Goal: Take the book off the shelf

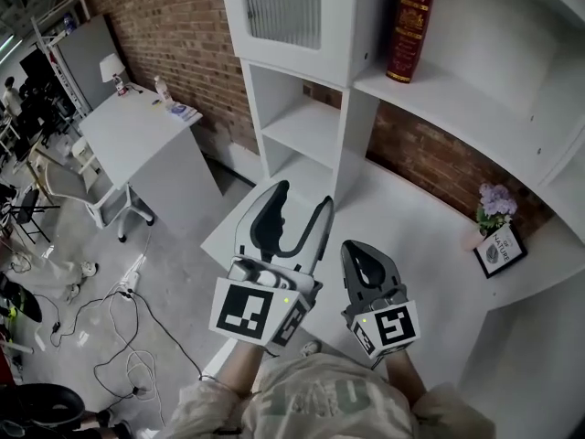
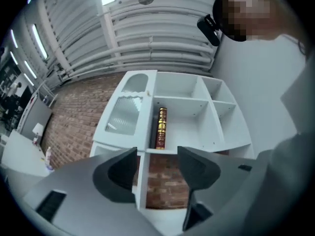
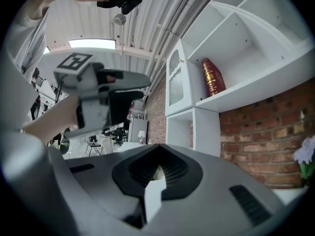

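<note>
A dark red book with gold lettering (image 1: 411, 26) stands upright on a white shelf (image 1: 448, 90), against the left wall of its compartment. The left gripper view shows the book (image 2: 161, 128) straight ahead, far beyond the jaws. In the right gripper view the book (image 3: 212, 77) is up and to the right. My left gripper (image 1: 304, 195) is open with nothing between its jaws, well below the shelf. My right gripper (image 1: 355, 245) is shut and empty, beside the left one and lower.
A cabinet door with ribbed glass (image 1: 283, 7) is left of the book. Open cubbies (image 1: 297, 122) sit beneath it. A white counter (image 1: 411, 245) carries purple flowers (image 1: 495, 204) and a framed sign (image 1: 500, 250). A white desk (image 1: 137, 131) and floor cables (image 1: 119, 337) lie left.
</note>
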